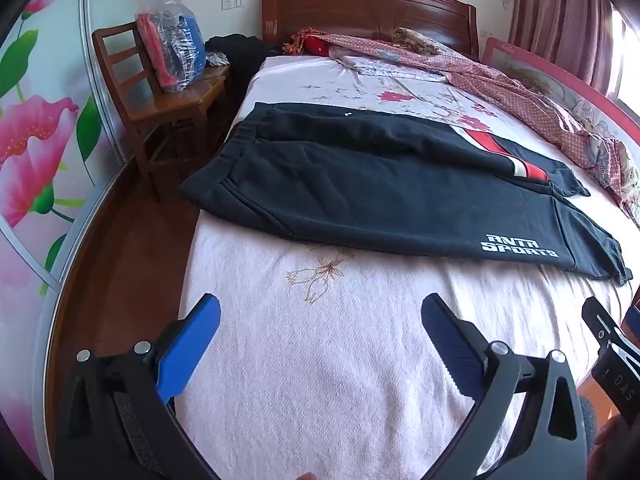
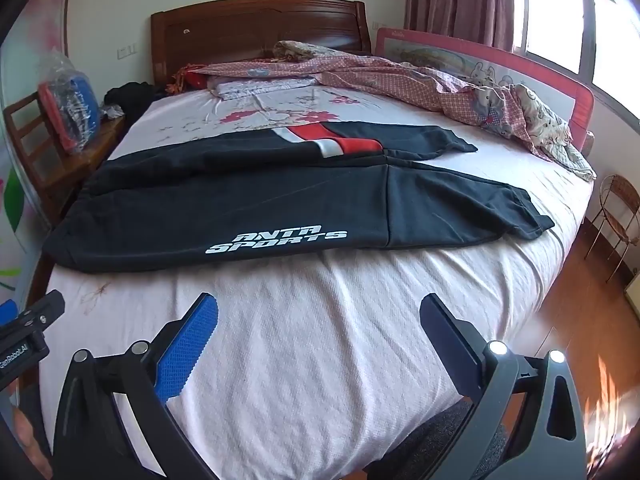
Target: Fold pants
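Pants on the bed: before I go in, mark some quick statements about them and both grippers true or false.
1. The black pants lie spread across the bed. True.
2. The left gripper is clamped on the waistband. False: it is open and hangs over bare sheet, short of the pants.
3. The right gripper is open and holds nothing. True.
4. White lettering sits on the leg nearer the grippers. True.
5. The pants are already folded into a small stack. False: both legs lie at full length, side by side.
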A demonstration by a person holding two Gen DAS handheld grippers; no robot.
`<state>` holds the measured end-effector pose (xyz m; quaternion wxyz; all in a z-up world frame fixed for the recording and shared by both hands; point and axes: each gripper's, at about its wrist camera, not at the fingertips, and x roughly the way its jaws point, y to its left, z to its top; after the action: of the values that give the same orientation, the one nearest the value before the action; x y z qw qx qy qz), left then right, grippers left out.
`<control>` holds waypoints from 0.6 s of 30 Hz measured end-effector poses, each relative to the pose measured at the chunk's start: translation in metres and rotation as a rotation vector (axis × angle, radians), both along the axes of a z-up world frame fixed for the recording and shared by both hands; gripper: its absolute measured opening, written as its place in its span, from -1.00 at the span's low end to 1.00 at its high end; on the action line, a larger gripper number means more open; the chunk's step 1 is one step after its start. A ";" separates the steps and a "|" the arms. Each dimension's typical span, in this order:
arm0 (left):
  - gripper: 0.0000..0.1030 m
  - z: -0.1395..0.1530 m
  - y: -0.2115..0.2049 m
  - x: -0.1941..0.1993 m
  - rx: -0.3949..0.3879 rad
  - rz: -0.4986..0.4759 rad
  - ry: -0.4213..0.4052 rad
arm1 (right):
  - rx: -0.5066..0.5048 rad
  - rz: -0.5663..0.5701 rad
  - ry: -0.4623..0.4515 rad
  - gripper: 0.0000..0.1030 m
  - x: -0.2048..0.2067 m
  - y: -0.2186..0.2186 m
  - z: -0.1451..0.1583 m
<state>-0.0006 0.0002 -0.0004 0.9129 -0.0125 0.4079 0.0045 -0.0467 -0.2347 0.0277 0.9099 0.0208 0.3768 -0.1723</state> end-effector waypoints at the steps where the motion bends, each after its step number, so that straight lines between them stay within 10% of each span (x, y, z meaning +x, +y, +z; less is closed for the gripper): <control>1: 0.95 0.000 0.000 -0.001 -0.003 -0.001 0.002 | -0.006 -0.003 0.003 0.94 0.000 0.000 -0.001; 18: 0.95 0.000 0.002 0.001 -0.010 -0.001 0.013 | 0.000 0.015 0.009 0.94 0.000 0.004 -0.002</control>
<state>0.0007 0.0021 -0.0003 0.9101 -0.0169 0.4140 0.0018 -0.0469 -0.2306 0.0262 0.9095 0.0173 0.3809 -0.1653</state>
